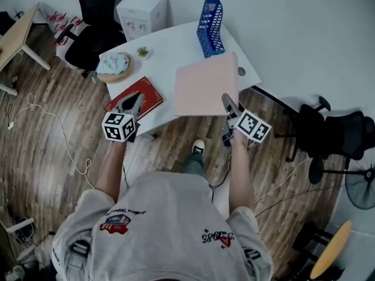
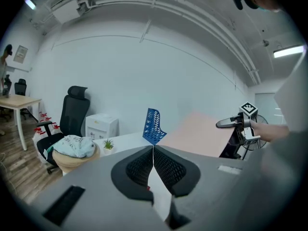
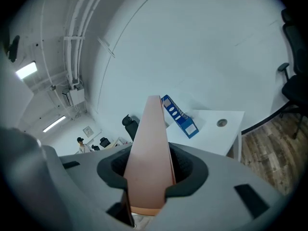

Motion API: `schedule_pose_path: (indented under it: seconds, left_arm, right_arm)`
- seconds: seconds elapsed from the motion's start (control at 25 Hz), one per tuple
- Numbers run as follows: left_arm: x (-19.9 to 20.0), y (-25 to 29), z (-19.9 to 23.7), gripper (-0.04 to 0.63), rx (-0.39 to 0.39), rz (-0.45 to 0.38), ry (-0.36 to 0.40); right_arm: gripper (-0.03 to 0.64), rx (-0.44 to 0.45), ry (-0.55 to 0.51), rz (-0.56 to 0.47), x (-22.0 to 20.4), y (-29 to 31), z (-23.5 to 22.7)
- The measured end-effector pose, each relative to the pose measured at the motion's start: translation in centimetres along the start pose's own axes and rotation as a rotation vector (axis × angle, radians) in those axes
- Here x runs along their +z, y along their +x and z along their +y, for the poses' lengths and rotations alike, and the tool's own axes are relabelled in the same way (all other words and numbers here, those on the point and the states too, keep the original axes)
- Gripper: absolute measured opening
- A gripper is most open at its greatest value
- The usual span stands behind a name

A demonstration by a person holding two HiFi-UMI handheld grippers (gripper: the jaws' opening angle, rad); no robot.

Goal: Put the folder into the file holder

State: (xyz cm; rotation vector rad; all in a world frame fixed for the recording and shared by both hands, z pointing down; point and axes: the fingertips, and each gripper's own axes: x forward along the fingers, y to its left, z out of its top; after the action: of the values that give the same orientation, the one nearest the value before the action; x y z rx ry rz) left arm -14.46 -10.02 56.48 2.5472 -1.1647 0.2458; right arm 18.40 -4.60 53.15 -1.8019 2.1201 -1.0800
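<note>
A pink folder (image 1: 206,85) hangs above the white desk (image 1: 170,51), and my right gripper (image 1: 229,104) is shut on its near right corner. In the right gripper view the folder (image 3: 151,148) runs edge-on between the jaws toward the blue file holder (image 3: 179,116). That mesh file holder (image 1: 210,27) stands upright at the desk's far edge, just beyond the folder. My left gripper (image 1: 132,107) hovers over the desk's near left part with its jaws shut and nothing in them. From the left gripper view I see the file holder (image 2: 153,126) and the lifted folder (image 2: 199,134).
A red book (image 1: 136,97) lies on the desk under my left gripper. A round cushion with a pale cloth (image 1: 114,66) and a small plant (image 1: 142,52) sit at the far left. Black chairs (image 1: 328,134) stand at the right, another chair (image 1: 94,28) and a white box (image 1: 142,12) behind.
</note>
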Motion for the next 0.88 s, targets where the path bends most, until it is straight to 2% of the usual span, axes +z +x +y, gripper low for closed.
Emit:
schedule_pose_path:
  seconds: [0.2,0.48,0.68,0.88]
  left_arm:
    - [2.1,5.7,-1.0,0.008,0.131,-0.001,-0.027]
    - [5.5,13.3,-4.4,0.008,0.212,-0.014,-0.057]
    - [6.7,15.3,-3.8,0.008,0.266,-0.008,-0.036]
    - [7.6,17.2,-1.9,0.008,0.265,-0.017,-0.044]
  right_arm:
    - [0.163,0.114,-0.031,0.097,5.6,7.2,-3.0]
    - [0.163,0.214,-0.053,0.180,12.4,13.3,-6.8]
    - [0.163,0.255,-0.026,0.198,14.2,16.5,-7.5]
    - [0.163,0.262,-0.029,0.205,14.6,19.0,-6.8]
